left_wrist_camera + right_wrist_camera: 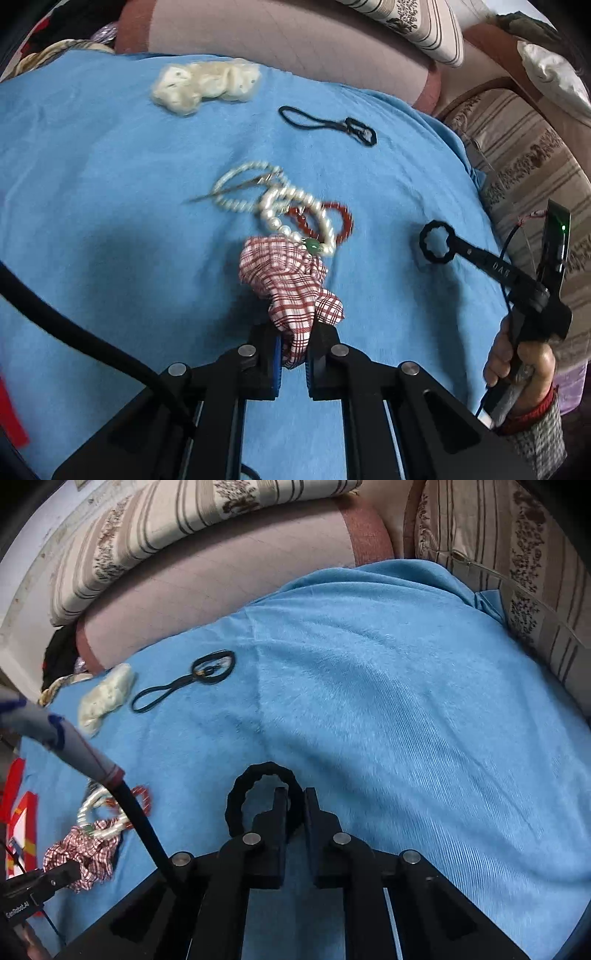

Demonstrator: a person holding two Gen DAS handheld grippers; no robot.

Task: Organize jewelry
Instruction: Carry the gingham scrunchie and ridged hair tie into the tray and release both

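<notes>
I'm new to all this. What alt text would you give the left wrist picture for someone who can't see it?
The left hand-held gripper pinches a red-and-white checked scrunchie over a blue cloth. Just beyond lie tangled pearl strands and a red bead bracelet, with a black hair tie and cream scrunchie farther back. At right, the right hand-held gripper holds a black wavy ring.

We see a bed covered by a blue blanket (110, 166). On the blanket lie a cream fluffy scrunchie (205, 85), a thin black hair tie (328, 123), some pearl strands (273, 201) tangled with a red bead bracelet (334, 221), and part of a red checked scrunchie (284, 275).
</notes>
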